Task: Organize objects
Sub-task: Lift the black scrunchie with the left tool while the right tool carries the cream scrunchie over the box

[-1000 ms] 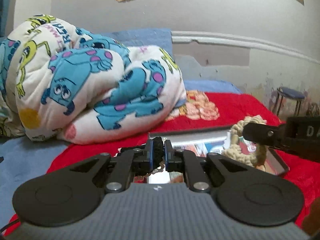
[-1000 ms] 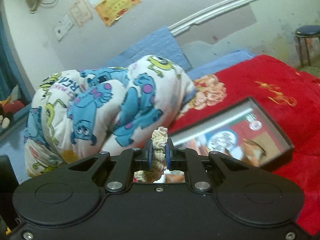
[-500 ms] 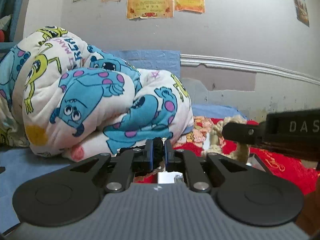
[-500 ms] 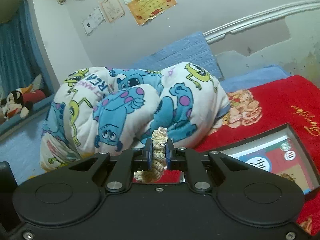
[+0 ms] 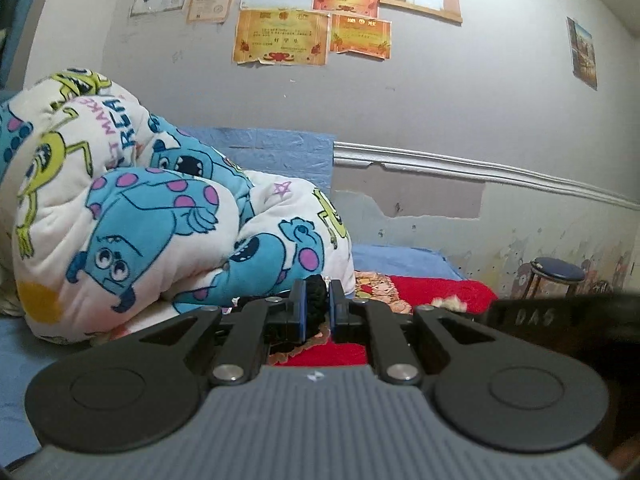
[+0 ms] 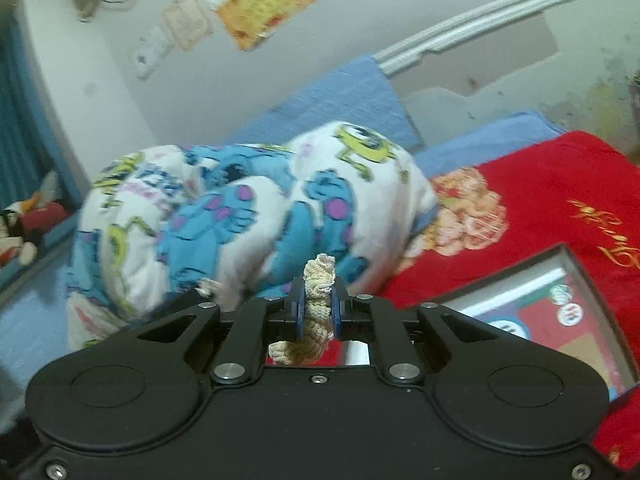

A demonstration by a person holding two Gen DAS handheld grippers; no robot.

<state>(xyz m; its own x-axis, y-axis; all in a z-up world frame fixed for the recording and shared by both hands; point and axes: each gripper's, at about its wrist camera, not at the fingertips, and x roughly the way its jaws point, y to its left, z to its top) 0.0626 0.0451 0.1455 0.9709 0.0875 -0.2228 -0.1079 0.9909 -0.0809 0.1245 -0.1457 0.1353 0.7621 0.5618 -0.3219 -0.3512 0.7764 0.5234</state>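
Two Items Gripped, None Yet Placed

Two items are lifted clear of the bed. One cream knitted cord (image 6: 318,308) is clamped between the right gripper (image 6: 318,312) fingers; one black knitted piece (image 5: 317,300) is clamped between the left gripper (image 5: 317,308) fingers. One open box (image 6: 576,280) lies on the red blanket (image 6: 540,192), just right of the cord; no placed item shows in its visible part. Judged status: pickup complete, depositing outstanding. One cartoon-print quilt (image 5: 132,220) lies behind.

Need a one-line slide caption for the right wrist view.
Right gripper clamps a cream knitted scrunchie above a red blanket, with an open box at right.
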